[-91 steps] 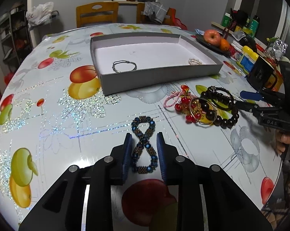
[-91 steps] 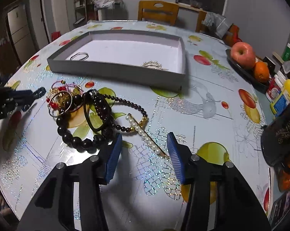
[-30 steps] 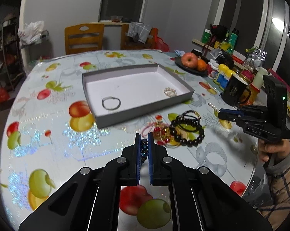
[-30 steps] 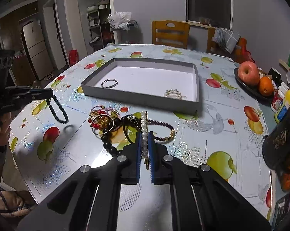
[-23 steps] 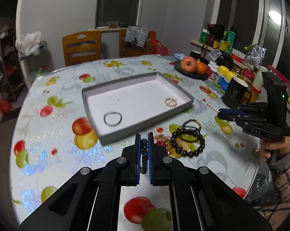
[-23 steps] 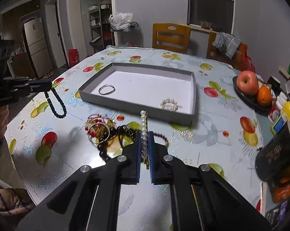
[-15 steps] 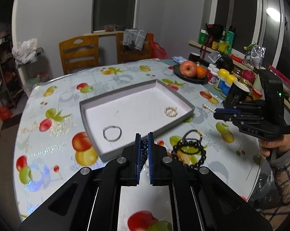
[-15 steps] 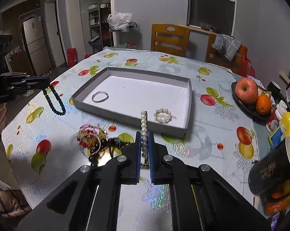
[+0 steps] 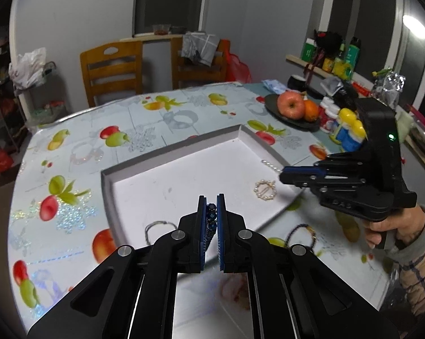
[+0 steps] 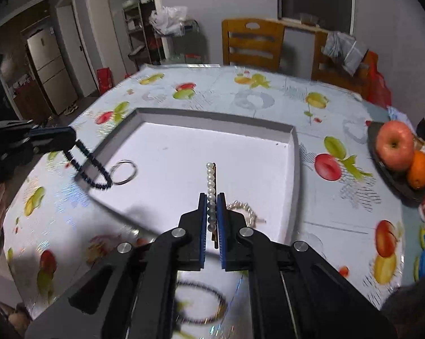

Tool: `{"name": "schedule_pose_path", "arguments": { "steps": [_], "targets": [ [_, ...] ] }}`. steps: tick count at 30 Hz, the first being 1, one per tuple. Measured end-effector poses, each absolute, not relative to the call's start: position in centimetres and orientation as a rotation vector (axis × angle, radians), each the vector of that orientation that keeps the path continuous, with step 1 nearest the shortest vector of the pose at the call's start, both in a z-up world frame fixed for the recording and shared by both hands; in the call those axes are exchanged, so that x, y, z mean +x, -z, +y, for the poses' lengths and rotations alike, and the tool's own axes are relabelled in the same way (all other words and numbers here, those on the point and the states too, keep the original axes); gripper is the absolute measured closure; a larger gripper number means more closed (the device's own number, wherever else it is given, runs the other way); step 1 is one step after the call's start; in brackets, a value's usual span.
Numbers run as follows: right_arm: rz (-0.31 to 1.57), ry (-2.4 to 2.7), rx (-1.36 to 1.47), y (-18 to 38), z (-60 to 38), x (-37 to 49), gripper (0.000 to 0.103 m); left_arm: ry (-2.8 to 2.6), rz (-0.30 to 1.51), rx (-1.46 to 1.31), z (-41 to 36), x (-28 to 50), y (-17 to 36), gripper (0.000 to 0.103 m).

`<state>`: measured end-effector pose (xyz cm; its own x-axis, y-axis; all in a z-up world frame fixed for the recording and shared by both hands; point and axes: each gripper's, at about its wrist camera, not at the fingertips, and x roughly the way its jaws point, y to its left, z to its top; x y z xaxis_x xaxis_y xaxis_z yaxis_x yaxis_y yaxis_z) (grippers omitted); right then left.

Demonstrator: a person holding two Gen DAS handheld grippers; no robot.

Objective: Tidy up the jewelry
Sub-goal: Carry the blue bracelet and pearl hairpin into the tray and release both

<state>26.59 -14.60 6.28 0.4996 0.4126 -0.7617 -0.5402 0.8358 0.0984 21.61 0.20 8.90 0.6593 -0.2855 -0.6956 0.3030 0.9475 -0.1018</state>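
two grippers: both loaded, over tray (image 10: pixel 295 152) mid-frame
left gripper (image 9: pixel 211 212): clamped on blue bead bracelet (image 10: pixel 89 166)
right gripper (image 10: pixel 211 212): clamped on pearl clip (image 10: pixel 211 180)
step: carrying to tray
next: lower, release inside

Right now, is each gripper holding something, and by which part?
The left gripper pinches the dark blue beaded bracelet at one end of its loop. The right gripper clamps the pearl hair clip near its rear end.

Pearl strand (image 10: pixel 211 186) and dark beaded bracelet (image 10: pixel 89 166) held above tray (image 10: pixel 295 169)
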Motion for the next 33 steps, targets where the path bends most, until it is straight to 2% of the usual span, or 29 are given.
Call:
{"name": "schedule_pose_path", "arguments": {
  "steps": [10,24,25,27,28,31,32,33],
  "targets": [
    [0.967,-0.504,-0.161,-2.4,-14.1,31.6,0.096,0.357,0.824,-0.002,-0.5,25.9,-5.5,0.096],
    [0.987,-0.465,-0.217,-0.6,-13.0,32.9,0.096,0.281,0.916,0.015,-0.2,28.6,-0.5,0.094],
    [0.985,-0.466,-0.220,-0.7,-12.9,32.9,0.095,0.274,0.916,0.017,0.0,28.5,-0.4,0.091],
    [0.973,-0.471,-0.214,-0.8,-12.8,32.5,0.087,0.250,0.906,0.009,0.4,28.2,-0.4,0.071],
    [0.964,-0.472,-0.210,-1.0,-12.9,32.3,0.079,0.245,0.903,0.004,0.6,28.1,-0.4,0.066],
    [0.921,-0.488,-0.194,-2.0,-13.0,31.3,0.074,0.235,0.880,-0.001,1.1,27.3,-1.0,0.054],
    [0.911,-0.489,-0.194,-2.3,-13.0,31.0,0.069,0.235,0.866,0.002,1.2,26.8,-1.3,0.045],
    [0.894,-0.492,-0.195,-2.7,-13.1,30.6,0.066,0.235,0.854,0.006,1.3,26.4,-1.6,0.043]
  ]
}}
